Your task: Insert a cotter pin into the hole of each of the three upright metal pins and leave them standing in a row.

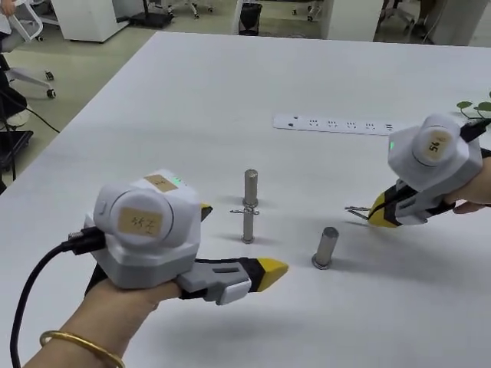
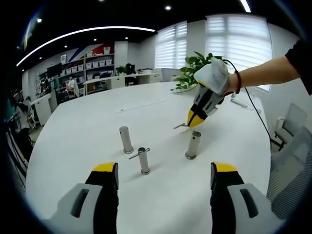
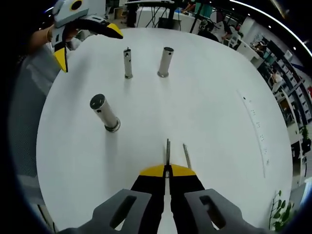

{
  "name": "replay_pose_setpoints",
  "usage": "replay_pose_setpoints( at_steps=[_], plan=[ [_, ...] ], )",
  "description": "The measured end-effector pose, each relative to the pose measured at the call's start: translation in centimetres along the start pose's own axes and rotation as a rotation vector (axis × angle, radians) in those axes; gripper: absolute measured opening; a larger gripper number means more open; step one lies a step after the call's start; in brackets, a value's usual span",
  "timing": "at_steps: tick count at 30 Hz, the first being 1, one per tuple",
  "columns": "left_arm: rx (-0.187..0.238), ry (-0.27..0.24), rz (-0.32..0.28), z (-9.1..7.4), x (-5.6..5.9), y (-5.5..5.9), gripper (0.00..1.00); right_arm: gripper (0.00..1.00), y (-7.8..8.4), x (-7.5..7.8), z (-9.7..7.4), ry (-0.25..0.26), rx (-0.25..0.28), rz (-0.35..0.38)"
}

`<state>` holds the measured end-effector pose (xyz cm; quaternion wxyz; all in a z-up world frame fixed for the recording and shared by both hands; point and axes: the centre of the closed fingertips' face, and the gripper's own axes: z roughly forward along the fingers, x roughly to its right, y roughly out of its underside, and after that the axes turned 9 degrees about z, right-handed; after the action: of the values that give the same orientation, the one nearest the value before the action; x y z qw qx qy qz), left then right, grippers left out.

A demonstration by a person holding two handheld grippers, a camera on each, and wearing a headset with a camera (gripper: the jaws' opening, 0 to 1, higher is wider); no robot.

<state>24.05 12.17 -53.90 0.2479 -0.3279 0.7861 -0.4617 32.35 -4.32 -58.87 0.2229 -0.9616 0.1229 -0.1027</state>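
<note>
Three upright metal pins stand mid-table. The far pin [image 1: 251,187] [image 2: 126,139] [image 3: 165,62] and the right pin [image 1: 326,247] [image 2: 193,145] [image 3: 105,113] are bare. The middle pin [image 1: 248,224] [image 2: 144,160] [image 3: 127,63] has a cotter pin [image 1: 244,211] through its hole. My left gripper [image 1: 268,273] [image 2: 165,175] is open and holds nothing, just short of the pins. My right gripper [image 1: 376,211] [image 3: 167,171] is low over the table, right of the pins, shut on a thin cotter pin [image 3: 167,151] [image 1: 357,208]. A second cotter pin [image 3: 186,155] lies beside it.
A white power strip [image 1: 334,123] [image 3: 256,126] lies on the table behind the pins. A green plant [image 1: 476,107] stands at the far right edge. Office chairs and desks stand beyond the table.
</note>
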Motion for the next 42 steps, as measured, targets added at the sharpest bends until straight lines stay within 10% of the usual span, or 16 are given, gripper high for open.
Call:
replay_pose_setpoints(
  at_steps=[24, 42],
  plan=[
    [-0.058, 0.12, -0.14, 1.0, 2.6, -2.0, 0.46, 0.0, -5.1, -4.5, -4.8, 0.015, 0.152, -0.221],
    [0.046, 0.224, -0.415, 1.6, 4.7, -5.3, 0.27, 0.0, -7.7, -8.2, -5.5, -0.017, 0.21, -0.347]
  ],
)
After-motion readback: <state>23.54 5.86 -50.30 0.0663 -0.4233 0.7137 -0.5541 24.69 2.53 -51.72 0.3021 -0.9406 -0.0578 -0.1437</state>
